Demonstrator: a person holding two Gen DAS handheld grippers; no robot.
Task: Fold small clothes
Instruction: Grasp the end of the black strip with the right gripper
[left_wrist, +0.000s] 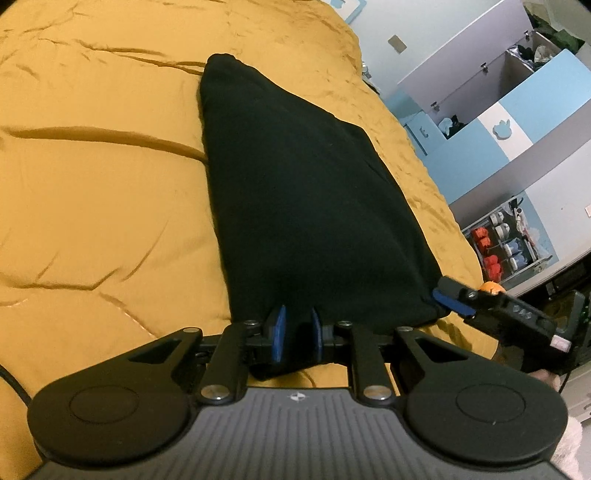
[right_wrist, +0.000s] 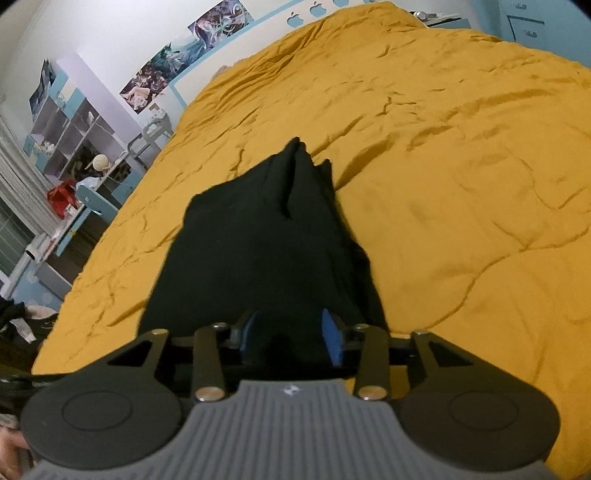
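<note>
i see a black piece of clothing (left_wrist: 306, 206) lying on the big yellow blanket (left_wrist: 103, 177) that covers the bed. it runs away from my two grippers, wide at the near end and thin at the far end. my left gripper (left_wrist: 297, 334) has its jaws close together, and the near edge of the black cloth is pinched between its blue pads (left_wrist: 277, 332). off to the side i can see my right gripper (left_wrist: 452, 301) at the near corner of the same cloth, with the corner between its fingers. in the right wrist view the right gripper (right_wrist: 290, 334) has its jaws about half way apart, with a thick bunch of black cloth filling the space between them; i cannot tell if the pads really press on it. from there the cloth (right_wrist: 266, 236) looks lumpy, with folds standing up at the far end. past the bed there are blue and white shelves (left_wrist: 509, 110), and posters (right_wrist: 173, 62) hang on the wall.
</note>
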